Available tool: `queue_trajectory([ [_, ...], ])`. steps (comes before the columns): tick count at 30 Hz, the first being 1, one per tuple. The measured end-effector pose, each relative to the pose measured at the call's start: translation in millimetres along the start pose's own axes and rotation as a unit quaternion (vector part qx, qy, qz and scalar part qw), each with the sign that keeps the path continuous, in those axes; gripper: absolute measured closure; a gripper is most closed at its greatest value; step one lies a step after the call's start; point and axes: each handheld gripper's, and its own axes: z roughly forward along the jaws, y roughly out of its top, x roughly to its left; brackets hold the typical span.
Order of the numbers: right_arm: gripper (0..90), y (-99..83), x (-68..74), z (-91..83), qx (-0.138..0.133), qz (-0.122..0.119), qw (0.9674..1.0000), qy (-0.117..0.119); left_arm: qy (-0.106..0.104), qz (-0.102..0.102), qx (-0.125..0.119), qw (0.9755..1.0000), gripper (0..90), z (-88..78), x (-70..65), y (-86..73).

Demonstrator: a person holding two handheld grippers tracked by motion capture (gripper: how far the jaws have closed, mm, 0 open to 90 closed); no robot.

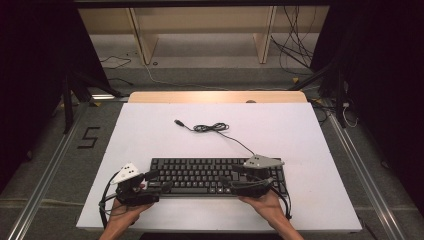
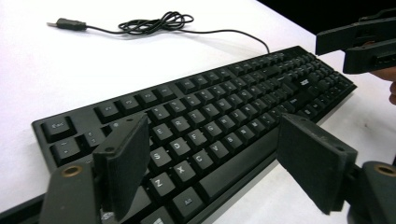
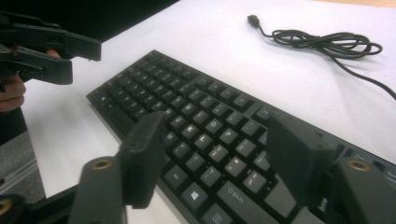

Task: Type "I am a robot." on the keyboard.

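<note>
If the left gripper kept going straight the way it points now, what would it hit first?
Most likely the keyboard: the open left gripper points across its letter keys, with nothing between. Depth is hard to judge.

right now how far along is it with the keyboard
Early. Done: both grippers are in position, the left gripper at the left end of the keyboard and the right gripper over its right part. In hand: both sets of fingers stand open above the keys, gripping nothing. Left: any grasp or move; the cable lies loosely bunched behind on the table.
</note>
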Motion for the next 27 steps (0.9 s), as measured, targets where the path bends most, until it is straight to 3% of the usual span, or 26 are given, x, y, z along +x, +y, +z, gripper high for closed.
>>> queue_trajectory([
  [11,51.8,12.4,5.7,30.4,0.028,0.001,0.9996,0.002,0.040,-0.025,0.019,0.9987,38.6,-1.3,11.9,-2.1],
  [15,59.2,15.9,8.4,41.8,0.031,-0.004,0.9995,0.005,0.054,-0.031,0.029,0.9976,51.3,-1.9,16.2,-3.1],
  [21,71.0,18.3,10.2,53.1,0.045,-0.008,0.9989,0.008,0.068,-0.029,0.050,0.9960,65.3,-2.2,20.7,-5.2],
  [24,80.9,19.4,12.9,64.4,0.060,-0.014,0.9981,0.004,0.077,-0.017,0.060,0.9950,77.0,-1.5,21.7,-6.0],
  [27,85.1,19.8,15.4,69.1,0.068,-0.015,0.9976,0.003,0.078,-0.013,0.068,0.9945,82.1,-0.6,23.4,-7.1],
])
